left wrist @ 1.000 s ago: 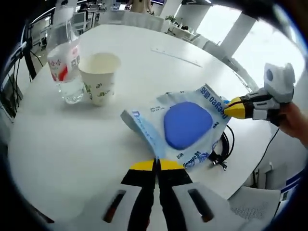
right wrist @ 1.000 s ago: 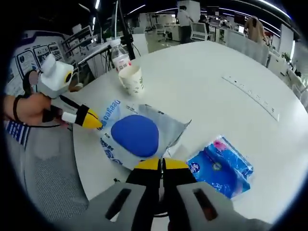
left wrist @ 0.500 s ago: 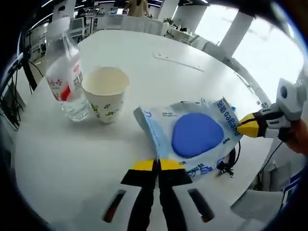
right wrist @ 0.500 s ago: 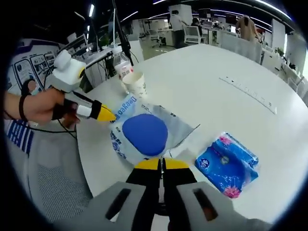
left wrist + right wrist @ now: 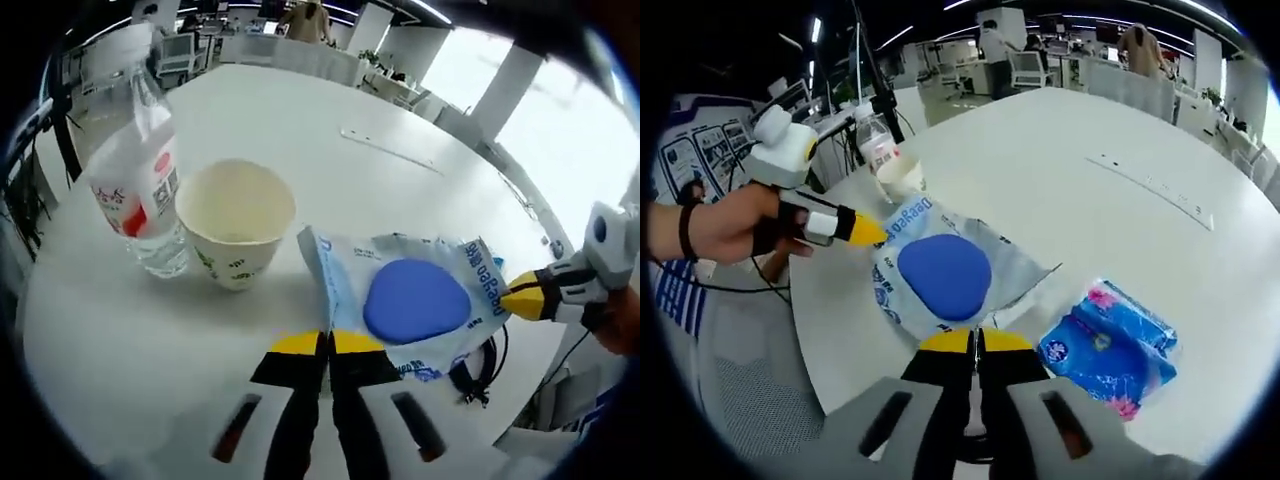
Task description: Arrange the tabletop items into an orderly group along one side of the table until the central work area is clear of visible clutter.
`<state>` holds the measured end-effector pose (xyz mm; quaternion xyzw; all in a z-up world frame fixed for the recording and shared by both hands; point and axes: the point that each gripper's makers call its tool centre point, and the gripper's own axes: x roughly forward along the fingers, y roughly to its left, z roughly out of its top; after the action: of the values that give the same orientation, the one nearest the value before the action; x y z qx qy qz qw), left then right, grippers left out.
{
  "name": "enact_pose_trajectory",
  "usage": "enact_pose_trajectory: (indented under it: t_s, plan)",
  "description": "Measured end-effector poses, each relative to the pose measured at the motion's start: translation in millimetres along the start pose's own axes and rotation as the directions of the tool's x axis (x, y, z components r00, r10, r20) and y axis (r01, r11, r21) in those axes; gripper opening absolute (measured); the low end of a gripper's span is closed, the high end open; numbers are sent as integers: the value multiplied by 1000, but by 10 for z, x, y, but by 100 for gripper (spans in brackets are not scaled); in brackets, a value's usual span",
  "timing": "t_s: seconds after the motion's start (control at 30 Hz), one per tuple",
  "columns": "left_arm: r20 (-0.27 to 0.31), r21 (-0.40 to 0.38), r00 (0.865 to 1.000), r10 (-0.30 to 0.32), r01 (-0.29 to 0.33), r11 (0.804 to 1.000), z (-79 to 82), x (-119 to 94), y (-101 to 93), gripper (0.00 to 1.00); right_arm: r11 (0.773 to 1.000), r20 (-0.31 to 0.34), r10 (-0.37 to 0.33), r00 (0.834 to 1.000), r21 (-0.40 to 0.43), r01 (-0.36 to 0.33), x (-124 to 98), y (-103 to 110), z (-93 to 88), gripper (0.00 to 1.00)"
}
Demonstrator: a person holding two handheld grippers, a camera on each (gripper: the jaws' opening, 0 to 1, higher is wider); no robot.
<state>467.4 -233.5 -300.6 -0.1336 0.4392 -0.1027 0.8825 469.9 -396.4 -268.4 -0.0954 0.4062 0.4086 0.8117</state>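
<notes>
Both hand-held grippers clamp pouch edges | paper cup empty | bottle beside cup

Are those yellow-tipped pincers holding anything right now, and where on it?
Yes. Both hold the pale packet with the blue oval: the left hand-held gripper pinches one edge, the right hand-held gripper the opposite edge.

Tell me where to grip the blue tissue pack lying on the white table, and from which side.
Grip the blue tissue pack across its short width near the middle, coming from above. It lies flat and apart from the pale wipes pouch that both grippers pinch, so its soft sides look reachable. The right gripper is nearer, but must release first.
</notes>
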Motion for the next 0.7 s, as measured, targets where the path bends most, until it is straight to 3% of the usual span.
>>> enact_pose_trajectory:
  t_s: [0.2, 0.7]
  plan:
    - [4, -25, 1000, 10, -10, 1000, 31, 114, 5, 0, 998, -2, -15, 1000, 64, 15, 121, -151, -59, 0]
    - [-8, -57, 1000, 11, -12, 998, -11, 222, 59, 0, 993, -27, -19, 999, 114, 22, 256, -207, -231, 0]
